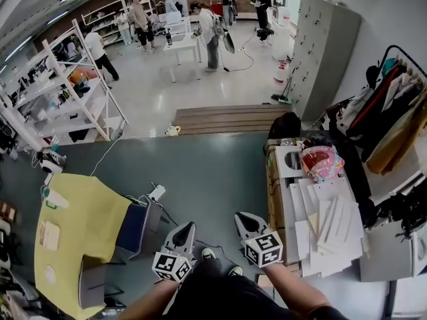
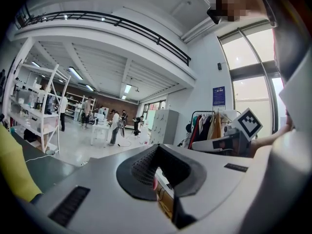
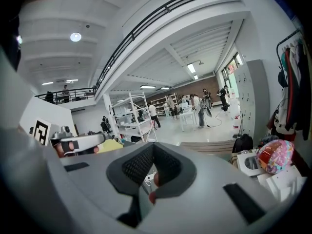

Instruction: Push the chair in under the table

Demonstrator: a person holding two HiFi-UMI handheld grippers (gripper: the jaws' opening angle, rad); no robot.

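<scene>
Both tongs pinched tight, empty: L gripper (image 1: 187, 227), R gripper (image 1: 241, 218). Chair (image 1: 133, 227) sits at yellow table's (image 1: 83, 229) right edge. Prob light, rigid frame; push at backrest top.

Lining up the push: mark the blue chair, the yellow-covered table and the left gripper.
blue chair (image 1: 135, 229): head view, on its blue padding.
yellow-covered table (image 1: 83, 229): head view, on the cloth over its top.
left gripper (image 1: 187, 229): head view, at its shut jaw tips.
</scene>
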